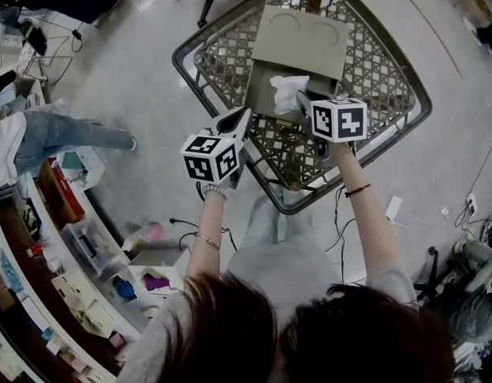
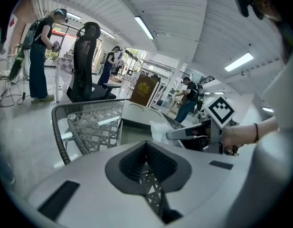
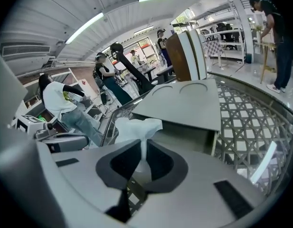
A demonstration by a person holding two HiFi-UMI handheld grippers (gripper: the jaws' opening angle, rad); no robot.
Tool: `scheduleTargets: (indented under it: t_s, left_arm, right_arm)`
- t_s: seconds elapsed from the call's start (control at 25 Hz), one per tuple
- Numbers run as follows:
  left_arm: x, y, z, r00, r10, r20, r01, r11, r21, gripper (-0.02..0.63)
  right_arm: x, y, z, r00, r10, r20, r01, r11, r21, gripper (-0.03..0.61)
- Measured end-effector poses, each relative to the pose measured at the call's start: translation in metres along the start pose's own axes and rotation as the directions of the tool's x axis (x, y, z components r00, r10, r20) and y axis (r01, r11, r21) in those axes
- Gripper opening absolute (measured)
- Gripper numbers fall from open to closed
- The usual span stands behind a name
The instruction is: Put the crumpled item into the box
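A white crumpled tissue [image 1: 287, 92] hangs over the open grey cardboard box [image 1: 265, 94], whose lid [image 1: 301, 38] is folded back. My right gripper [image 1: 304, 102] is shut on the tissue; in the right gripper view the tissue [image 3: 134, 129] is pinched between the jaws, in front of the box lid [image 3: 184, 103]. My left gripper [image 1: 244, 116] hovers at the box's near left corner with its jaws together and nothing in them. The left gripper view shows the tissue [image 2: 158, 129] over the box [image 2: 137, 115].
The box sits on a glass table with a woven lattice top [image 1: 389, 134]. A brown bag [image 2: 144, 90] stands behind the box. A black office chair [image 2: 87, 65] and several people are around. Shelves with clutter [image 1: 78, 254] lie at my left.
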State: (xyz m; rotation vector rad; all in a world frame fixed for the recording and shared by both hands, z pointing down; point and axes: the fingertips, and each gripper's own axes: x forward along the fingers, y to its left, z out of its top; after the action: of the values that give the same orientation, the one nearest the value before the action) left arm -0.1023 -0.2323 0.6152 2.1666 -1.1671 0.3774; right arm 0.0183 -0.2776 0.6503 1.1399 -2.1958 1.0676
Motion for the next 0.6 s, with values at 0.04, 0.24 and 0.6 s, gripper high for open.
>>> scheduleTargets:
  t_s: [0.04, 0.24, 0.6]
  left_arm:
    - [0.001, 0.0, -0.001, 1.0, -0.004, -0.004, 0.004, 1.0, -0.002, 0.017]
    - [0.006, -0.002, -0.007, 0.999, -0.025, -0.027, 0.025, 1.0, -0.011, 0.017]
    - [0.009, -0.001, -0.013, 0.998, -0.041, -0.042, 0.041, 0.999, -0.02, 0.017]
  right_arm:
    - [0.002, -0.001, -0.001, 1.0, -0.003, -0.01, 0.003, 1.0, 0.004, 0.054]
    - [0.013, -0.003, -0.008, 0.998, -0.033, -0.062, 0.033, 0.999, -0.001, 0.054]
    - [0.029, -0.008, -0.017, 0.986, -0.087, -0.14, 0.084, 0.996, -0.022, 0.055]
